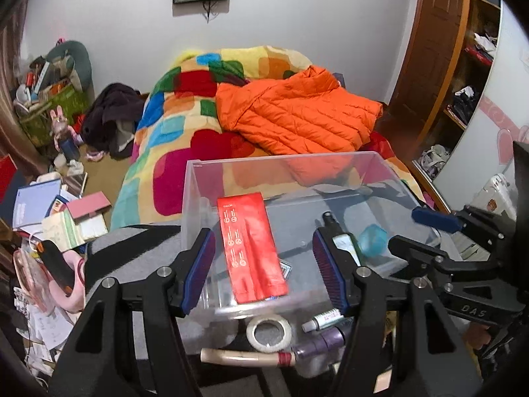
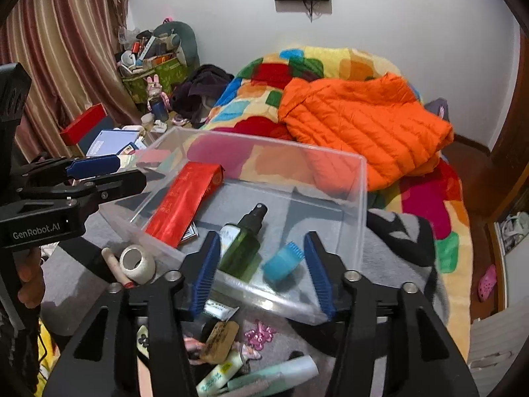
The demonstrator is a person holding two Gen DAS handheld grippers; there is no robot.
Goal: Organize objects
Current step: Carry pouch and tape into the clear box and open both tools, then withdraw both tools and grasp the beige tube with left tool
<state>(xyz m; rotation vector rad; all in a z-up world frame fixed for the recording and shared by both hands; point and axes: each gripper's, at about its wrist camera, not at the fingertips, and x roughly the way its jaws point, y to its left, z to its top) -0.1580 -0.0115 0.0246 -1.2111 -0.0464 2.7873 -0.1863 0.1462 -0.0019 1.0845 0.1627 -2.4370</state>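
Grey blanket (image 2: 66, 284): blue cap (image 2: 282, 263) between right claw's (image 2: 263, 276) parted jaws.

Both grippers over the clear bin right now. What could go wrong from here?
1. The right gripper stands open over the green spray bottle and blue cap, which lie close together; closing may catch both or knock the cap.
2. The red packet leans on the clear bin wall; the left gripper could tip it.
3. The tape roll and tubes crowd the bin's near wall; reaching in may shove them.
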